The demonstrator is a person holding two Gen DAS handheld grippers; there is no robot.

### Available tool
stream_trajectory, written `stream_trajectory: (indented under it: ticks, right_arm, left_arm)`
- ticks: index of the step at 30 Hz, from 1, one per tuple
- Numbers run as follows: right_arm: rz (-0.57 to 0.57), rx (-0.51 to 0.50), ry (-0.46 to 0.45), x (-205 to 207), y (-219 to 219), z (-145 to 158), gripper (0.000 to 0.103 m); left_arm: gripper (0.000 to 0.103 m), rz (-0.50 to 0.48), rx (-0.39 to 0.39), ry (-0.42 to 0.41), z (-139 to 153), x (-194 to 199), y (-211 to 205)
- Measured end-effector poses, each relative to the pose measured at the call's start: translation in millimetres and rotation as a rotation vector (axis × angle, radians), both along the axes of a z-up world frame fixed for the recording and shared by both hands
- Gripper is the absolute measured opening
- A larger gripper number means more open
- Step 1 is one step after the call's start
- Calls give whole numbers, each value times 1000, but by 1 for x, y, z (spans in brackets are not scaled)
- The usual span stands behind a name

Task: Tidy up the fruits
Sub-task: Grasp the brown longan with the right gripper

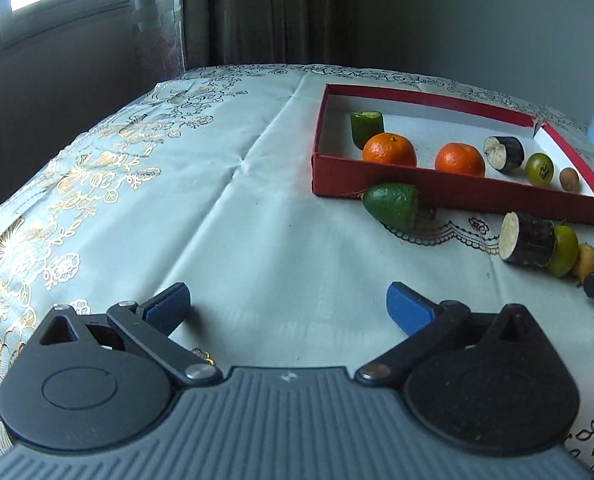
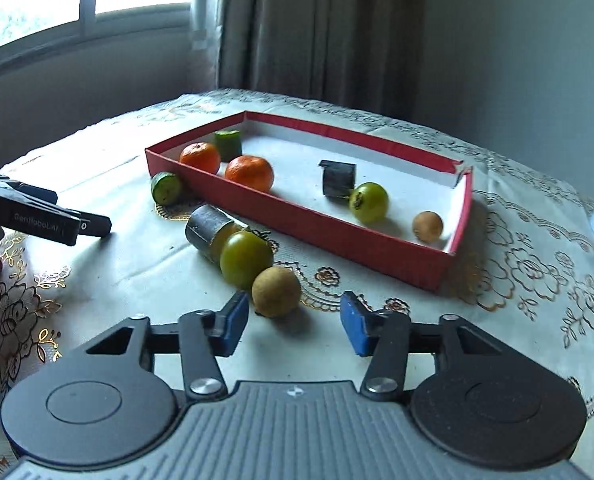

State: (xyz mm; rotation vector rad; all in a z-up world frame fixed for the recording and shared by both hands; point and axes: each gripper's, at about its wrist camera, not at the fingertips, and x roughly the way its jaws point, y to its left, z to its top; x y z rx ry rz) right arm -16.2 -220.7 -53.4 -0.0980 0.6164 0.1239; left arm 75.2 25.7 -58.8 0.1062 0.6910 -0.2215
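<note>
White lettering on the left claw (image 2: 93, 227), too blurred to read for sure; its blue ribbed pads stand spread over bare cloth (image 1: 257, 184). Right claw (image 2: 293, 318) also spread, a rough tan longan (image 2: 275, 291) just ahead between the pads. Behind it a smooth green fruit (image 2: 245, 258), a dark cane cylinder (image 2: 205, 232) and a green cut piece (image 2: 166, 187) lie on the bench. Red cardboard box (image 2: 361, 248), white inside, holds two dimpled oranges (image 2: 249, 173), more cut pieces and small round fruits.
</note>
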Motion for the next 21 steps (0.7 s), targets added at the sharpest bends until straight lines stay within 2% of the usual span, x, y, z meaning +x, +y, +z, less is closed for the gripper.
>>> stream_trajectory:
  ticks: [2, 5, 10, 21]
  right_arm:
    - [18, 3, 17, 6, 0, -2, 41]
    - [24, 3, 27, 11, 1, -3, 41]
    - [55, 9, 30, 13, 2, -5, 28]
    - [25, 66, -5, 6, -5, 1, 28]
  left_arm:
    - [103, 0, 0, 0, 0, 0, 0]
    - [103, 1, 7, -5, 1, -1, -1]
    - [103, 1, 6, -5, 1, -1, -1]
    - [103, 2, -2, 0, 0, 0, 0]
